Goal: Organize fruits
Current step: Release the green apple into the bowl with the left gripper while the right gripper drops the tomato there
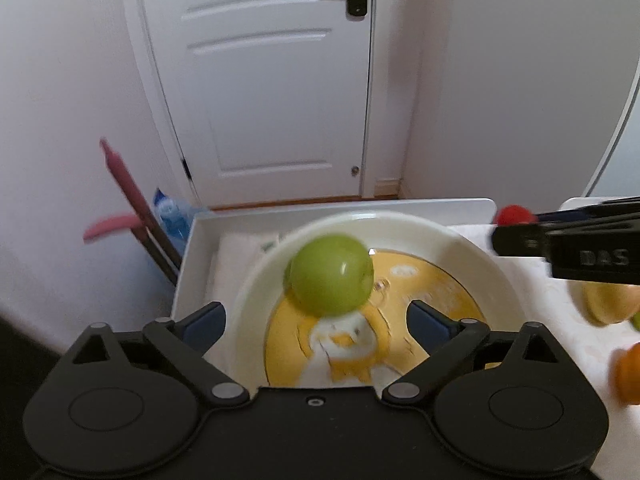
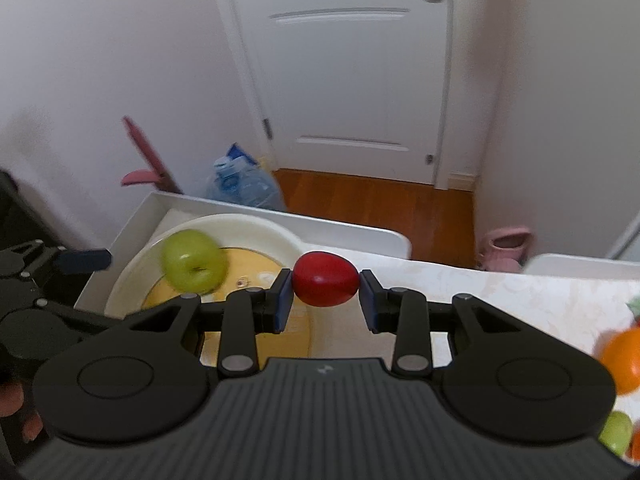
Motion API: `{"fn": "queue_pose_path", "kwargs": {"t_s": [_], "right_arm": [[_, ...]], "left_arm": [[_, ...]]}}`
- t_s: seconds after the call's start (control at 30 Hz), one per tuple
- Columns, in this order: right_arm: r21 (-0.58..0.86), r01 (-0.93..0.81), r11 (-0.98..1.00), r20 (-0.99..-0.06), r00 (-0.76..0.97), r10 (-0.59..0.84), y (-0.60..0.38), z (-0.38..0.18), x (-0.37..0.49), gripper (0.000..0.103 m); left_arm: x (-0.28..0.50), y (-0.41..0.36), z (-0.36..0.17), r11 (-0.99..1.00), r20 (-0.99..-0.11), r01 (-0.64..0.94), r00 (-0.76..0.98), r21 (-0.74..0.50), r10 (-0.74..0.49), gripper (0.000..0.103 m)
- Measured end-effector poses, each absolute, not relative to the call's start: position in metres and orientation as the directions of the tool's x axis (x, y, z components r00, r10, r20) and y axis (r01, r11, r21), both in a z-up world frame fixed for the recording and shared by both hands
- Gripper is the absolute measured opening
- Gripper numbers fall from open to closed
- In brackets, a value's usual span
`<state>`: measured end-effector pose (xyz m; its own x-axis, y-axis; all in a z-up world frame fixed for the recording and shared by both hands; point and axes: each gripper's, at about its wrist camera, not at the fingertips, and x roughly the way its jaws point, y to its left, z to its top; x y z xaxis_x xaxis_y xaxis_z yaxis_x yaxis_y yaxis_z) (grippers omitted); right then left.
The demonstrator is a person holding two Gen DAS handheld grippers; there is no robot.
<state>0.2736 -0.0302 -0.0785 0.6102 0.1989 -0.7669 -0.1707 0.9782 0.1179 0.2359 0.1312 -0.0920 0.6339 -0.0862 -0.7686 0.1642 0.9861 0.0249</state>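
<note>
A green apple lies in a cream plate with a yellow cartoon centre; it also shows in the right wrist view. My left gripper is open and empty just behind the apple, above the plate. My right gripper is shut on a red oval fruit and holds it above the plate's right edge. The right gripper and its red fruit enter the left wrist view from the right.
The plate sits in a white tray on a pale tabletop. An orange, a green fruit and other fruits lie at the right. A water jug and door stand beyond.
</note>
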Motion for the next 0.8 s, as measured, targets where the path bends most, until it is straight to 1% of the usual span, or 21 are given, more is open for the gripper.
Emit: {"fn": "queue_pose_path", "kwargs": {"t_s": [0.1,0.3,0.6,0.63,0.67,0.73,0.77,0.8], "right_arm": [[0.124,-0.234,0.964,-0.768,0.593,0.242,-0.018,-0.082,0.276,0.050],[0.098,-0.343,0.934,-0.765,0.574,0.291,0.006,-0.096,0.282,0.050],[0.055,-0.395,0.917,-0.775,0.562,0.288,0.016,-0.112,0.282,0.051],[0.050,-0.396,0.917,-0.771,0.569,0.288,0.016,-0.112,0.282,0.060],[0.047,-0.398,0.916,-0.765,0.576,0.289,0.015,-0.111,0.281,0.066],[0.043,-0.382,0.923,-0.752,0.596,0.282,0.013,-0.107,0.279,0.100],[0.044,-0.373,0.927,-0.744,0.607,0.280,0.012,-0.105,0.277,0.103],[0.047,-0.367,0.929,-0.735,0.617,0.281,0.010,-0.102,0.275,0.103]], "left_arm": [[0.227,0.137,-0.093,0.989,-0.778,0.148,0.621,-0.003,-0.095,0.099],[0.216,0.143,-0.097,0.992,-0.796,0.119,0.604,0.037,-0.042,0.099],[0.213,0.148,-0.098,0.993,-0.808,0.100,0.589,0.064,-0.007,0.099],[0.212,0.148,-0.098,0.992,-0.807,0.099,0.590,0.072,0.000,0.099],[0.211,0.146,-0.098,0.992,-0.806,0.099,0.592,0.083,0.008,0.099],[0.208,0.143,-0.098,0.989,-0.802,0.101,0.597,0.113,0.030,0.099],[0.207,0.142,-0.097,0.987,-0.799,0.107,0.600,0.121,0.033,0.099],[0.206,0.141,-0.097,0.985,-0.796,0.115,0.605,0.127,0.032,0.099]]}}
